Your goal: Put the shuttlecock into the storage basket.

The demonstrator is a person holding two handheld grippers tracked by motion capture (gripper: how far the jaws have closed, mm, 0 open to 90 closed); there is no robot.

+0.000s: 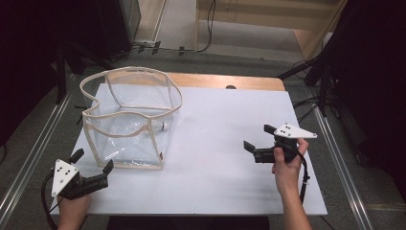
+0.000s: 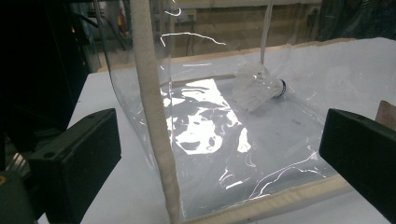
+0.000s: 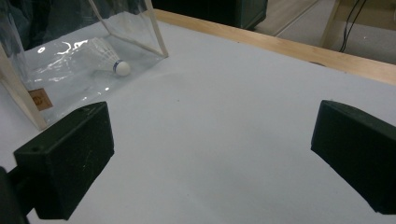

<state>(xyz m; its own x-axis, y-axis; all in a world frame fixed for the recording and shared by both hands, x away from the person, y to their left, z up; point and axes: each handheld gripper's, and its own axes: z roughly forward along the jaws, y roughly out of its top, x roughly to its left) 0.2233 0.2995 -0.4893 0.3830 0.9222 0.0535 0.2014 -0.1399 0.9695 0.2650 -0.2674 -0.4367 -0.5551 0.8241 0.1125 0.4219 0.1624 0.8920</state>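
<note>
High view puts the clear bag (image 1: 128, 117) at your 10 o'clock on the bench (image 1: 225, 158), a shuttlecock (image 1: 160, 127) inside. It looks light, floppy and slippery, so take the stiffer cream trim (image 2: 154, 116). Both the left gripper (image 1: 91, 167) and right gripper (image 1: 258, 139) have fingers spread, empty.

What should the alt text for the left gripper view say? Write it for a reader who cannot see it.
A clear plastic bag with cream fabric edging stands on a white table, a white shuttlecock lying inside it. The left gripper is open, its black jaws framing the bag's near corner seam.
</note>
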